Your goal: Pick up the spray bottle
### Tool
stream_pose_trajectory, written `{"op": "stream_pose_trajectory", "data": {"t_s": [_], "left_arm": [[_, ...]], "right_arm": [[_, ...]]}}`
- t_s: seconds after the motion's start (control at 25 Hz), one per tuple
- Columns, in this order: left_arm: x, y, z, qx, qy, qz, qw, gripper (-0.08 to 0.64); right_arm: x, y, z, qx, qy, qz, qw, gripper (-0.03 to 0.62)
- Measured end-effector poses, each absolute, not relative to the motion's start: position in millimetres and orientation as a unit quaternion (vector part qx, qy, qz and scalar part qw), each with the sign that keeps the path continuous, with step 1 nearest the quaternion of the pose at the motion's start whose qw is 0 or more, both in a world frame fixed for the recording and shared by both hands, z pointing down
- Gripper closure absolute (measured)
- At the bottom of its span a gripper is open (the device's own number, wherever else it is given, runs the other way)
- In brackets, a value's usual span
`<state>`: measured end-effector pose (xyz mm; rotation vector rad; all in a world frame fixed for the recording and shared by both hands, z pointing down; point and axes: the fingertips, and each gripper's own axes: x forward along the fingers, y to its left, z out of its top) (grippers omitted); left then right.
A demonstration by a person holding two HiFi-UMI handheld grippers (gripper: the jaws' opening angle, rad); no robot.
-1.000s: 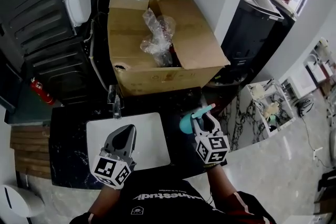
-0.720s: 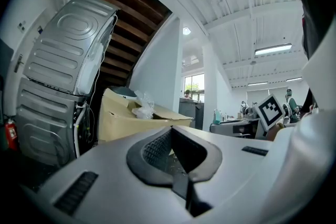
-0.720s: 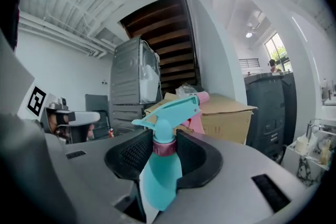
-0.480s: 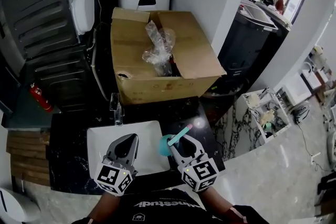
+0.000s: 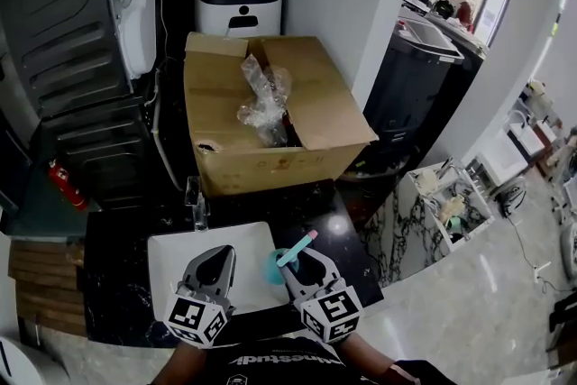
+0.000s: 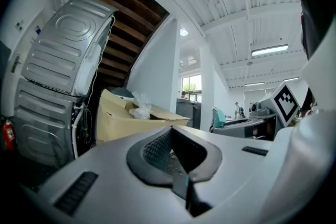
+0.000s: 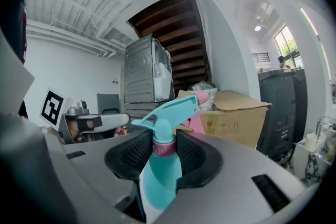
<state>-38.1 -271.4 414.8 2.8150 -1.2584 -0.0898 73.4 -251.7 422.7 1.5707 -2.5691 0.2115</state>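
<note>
The spray bottle (image 5: 278,264) is teal with a pink collar and a pink nozzle tip. My right gripper (image 5: 299,260) is shut on its neck and holds it above the right edge of the white sink (image 5: 180,243). In the right gripper view the bottle (image 7: 161,173) stands upright between the ribbed pads (image 7: 137,151), with its trigger head pointing away, and my right gripper (image 7: 164,137) clamps just below the collar. My left gripper (image 5: 218,251) hovers over the sink beside it, shut and holding nothing. The left gripper view shows my left gripper (image 6: 171,130) with its tips together.
A black stone counter (image 5: 117,230) surrounds the sink, with a faucet (image 5: 194,192) at its far edge. Behind it stands an open cardboard box (image 5: 315,117) with crumpled plastic (image 5: 263,99) inside. Grey appliances (image 5: 63,32) and a red extinguisher (image 5: 61,180) are on the left. White floor lies on the right.
My right gripper has carried the spray bottle leftward and nearer the person, from over the dark counter to the sink's right edge. The left gripper has stayed in place.
</note>
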Motion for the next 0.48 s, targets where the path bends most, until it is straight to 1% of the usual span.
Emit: {"op": "stream_pose_trajectory", "data": {"t_s": [0.48], "left_arm": [[-33.0, -264.8, 420.6, 0.915, -0.401, -0.027, 0.038, 0.545]], "right_arm": [[71.8, -252.6, 429.3, 0.526, -0.845, 0.067, 0.073, 0.425]]}}
